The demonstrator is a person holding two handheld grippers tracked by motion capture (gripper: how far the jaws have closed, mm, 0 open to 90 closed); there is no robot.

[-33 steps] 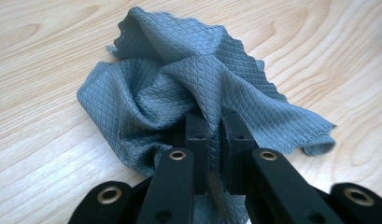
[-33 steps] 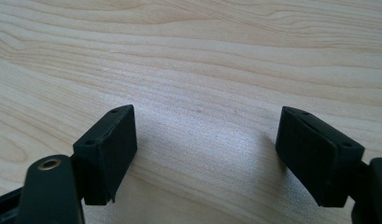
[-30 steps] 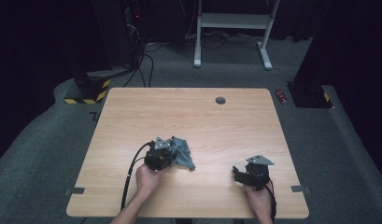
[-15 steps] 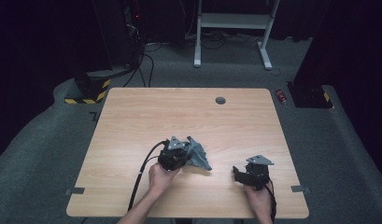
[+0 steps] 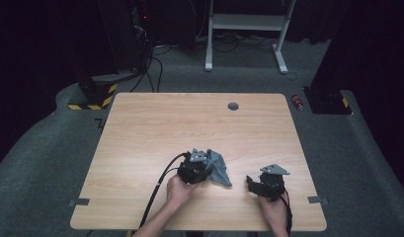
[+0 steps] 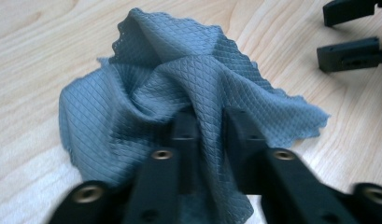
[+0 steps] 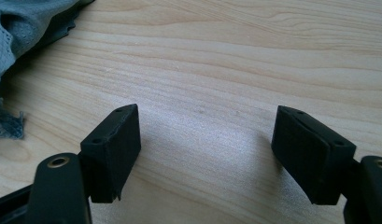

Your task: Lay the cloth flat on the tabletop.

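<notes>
The cloth [image 6: 179, 88] is a muted blue-grey, woven in a fine diamond quilt pattern, with a small scalloped edge in the same shade (the folds read darker). The table [image 5: 155, 128] is pale wood with a light honey tone and long, soft grain lines running across it. The left gripper [image 6: 207, 126] is matt black, with brass-coloured screw rings on its arms. The right gripper [image 7: 205, 154] is likewise matt black, with one brass-coloured ring at each arm, and carries a grey plate [image 5: 274, 169] on top. The floor [image 5: 41, 163] is dark speckled grey carpet. A black and yellow striped block [image 5: 93, 98] lies beyond the table's far left corner.
</notes>
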